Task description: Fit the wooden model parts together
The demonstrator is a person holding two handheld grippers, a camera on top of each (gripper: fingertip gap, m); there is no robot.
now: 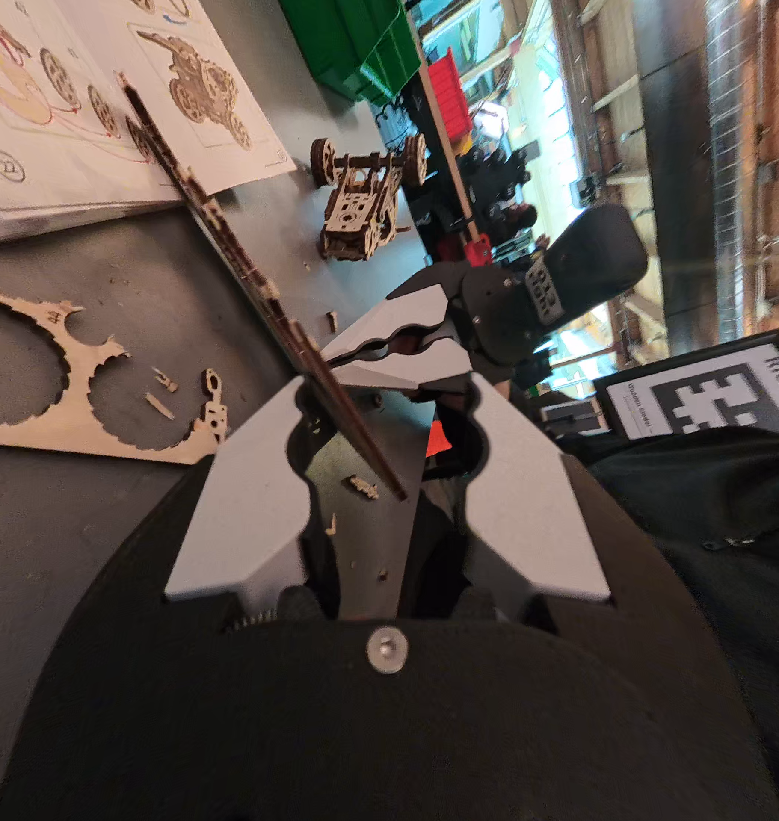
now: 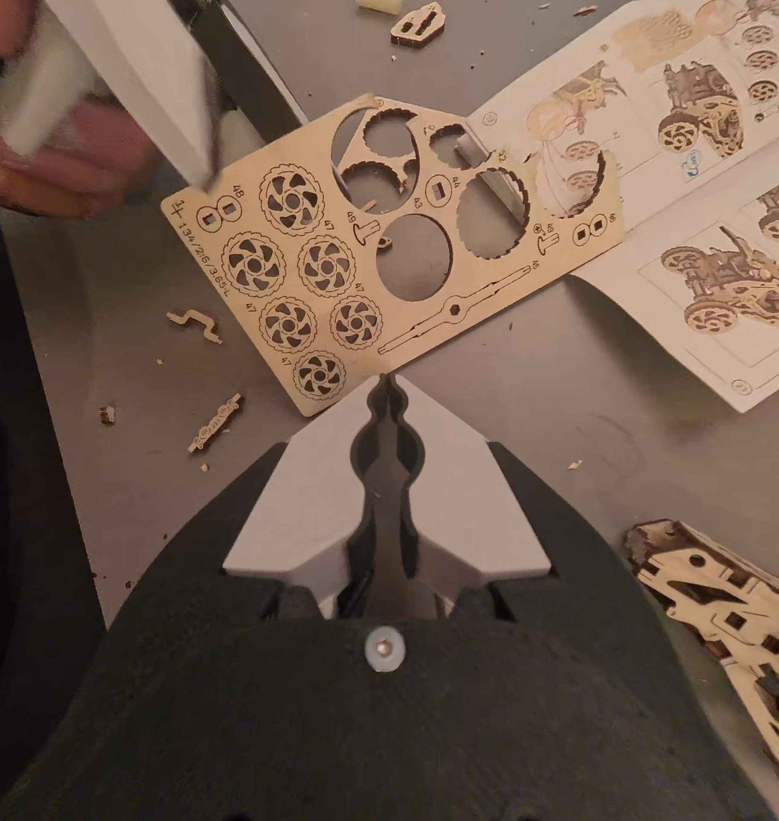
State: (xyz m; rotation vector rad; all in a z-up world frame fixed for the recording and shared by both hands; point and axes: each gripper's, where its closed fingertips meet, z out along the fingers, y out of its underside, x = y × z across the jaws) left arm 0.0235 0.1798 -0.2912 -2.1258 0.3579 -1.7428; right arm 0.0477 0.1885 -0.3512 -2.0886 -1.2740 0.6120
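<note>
A thin wooden parts sheet point(image 2: 423, 320) with several uncut wheels and round holes is held up off the grey table point(image 2: 534, 422). My right gripper point(image 2: 387, 377) is shut on the sheet's lower edge. In the left wrist view the sheet point(image 1: 227, 231) shows edge-on, running diagonally between my fingers. My left gripper point(image 1: 387, 384) is open wide around it, with the right gripper point(image 1: 329, 360) pinching the sheet just beyond. One left finger point(image 2: 156, 89) shows by the sheet's upper left corner. A partly built wooden car point(image 1: 361, 200) stands on the table.
An open instruction booklet point(image 2: 645, 177) lies at the right. A spent wooden sheet point(image 1: 67, 377) lies on the left. Small loose wooden pieces point(image 2: 216, 422) are scattered on the table. A green bin point(image 1: 356, 44) and a framed marker card point(image 1: 712, 391) stand at the edges. My hands' fingertips stand some 7 centimeters from each other.
</note>
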